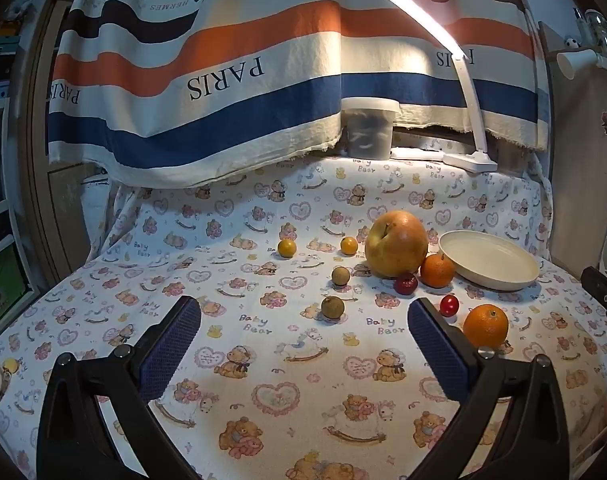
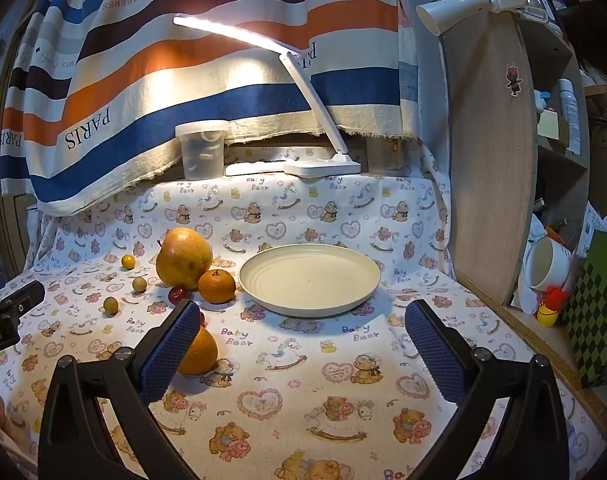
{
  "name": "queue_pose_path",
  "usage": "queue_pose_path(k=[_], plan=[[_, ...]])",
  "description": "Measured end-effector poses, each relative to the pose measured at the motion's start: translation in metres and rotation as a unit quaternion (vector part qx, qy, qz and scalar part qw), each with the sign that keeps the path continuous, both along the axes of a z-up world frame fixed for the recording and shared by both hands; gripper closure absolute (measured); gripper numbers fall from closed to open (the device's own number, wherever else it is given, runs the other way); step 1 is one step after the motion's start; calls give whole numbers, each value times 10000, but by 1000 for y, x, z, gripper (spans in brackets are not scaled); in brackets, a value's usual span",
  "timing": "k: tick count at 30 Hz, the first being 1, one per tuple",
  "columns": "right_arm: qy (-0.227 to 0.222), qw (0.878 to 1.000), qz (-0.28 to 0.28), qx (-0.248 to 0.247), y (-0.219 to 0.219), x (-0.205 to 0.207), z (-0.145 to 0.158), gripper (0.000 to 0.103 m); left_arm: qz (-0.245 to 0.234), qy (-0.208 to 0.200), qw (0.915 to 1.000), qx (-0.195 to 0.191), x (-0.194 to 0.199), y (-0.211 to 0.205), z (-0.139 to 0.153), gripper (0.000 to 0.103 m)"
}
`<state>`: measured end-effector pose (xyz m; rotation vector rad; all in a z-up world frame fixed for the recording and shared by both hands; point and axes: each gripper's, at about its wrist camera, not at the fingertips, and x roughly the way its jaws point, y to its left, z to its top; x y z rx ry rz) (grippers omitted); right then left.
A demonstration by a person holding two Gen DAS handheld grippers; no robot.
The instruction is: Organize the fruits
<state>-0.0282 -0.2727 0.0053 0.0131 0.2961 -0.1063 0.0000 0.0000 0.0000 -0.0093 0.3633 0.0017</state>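
Nearest us, our left gripper [image 1: 303,322] and right gripper [image 2: 301,324] both hover with blue-padded jaws spread wide, grasping nothing, above the bear-printed white tablecloth [image 1: 271,396]. In the left view a round orange [image 1: 485,326] lies at two o'clock beside the right finger, with a small red cherry tomato [image 1: 449,305] just beyond. Farther off, a second orange [image 1: 437,270] touches the large yellow-orange apple [image 1: 396,245] at one o'clock, and the empty cream round plate [image 2: 309,279] sits at its three o'clock.
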Motion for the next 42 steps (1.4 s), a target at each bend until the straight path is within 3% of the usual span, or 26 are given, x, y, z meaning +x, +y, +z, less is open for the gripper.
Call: queue_pose_path(k=[42], plan=[[2, 10000, 25, 2, -2, -1, 2, 0, 1, 4, 10000, 3, 0, 0, 0, 0]])
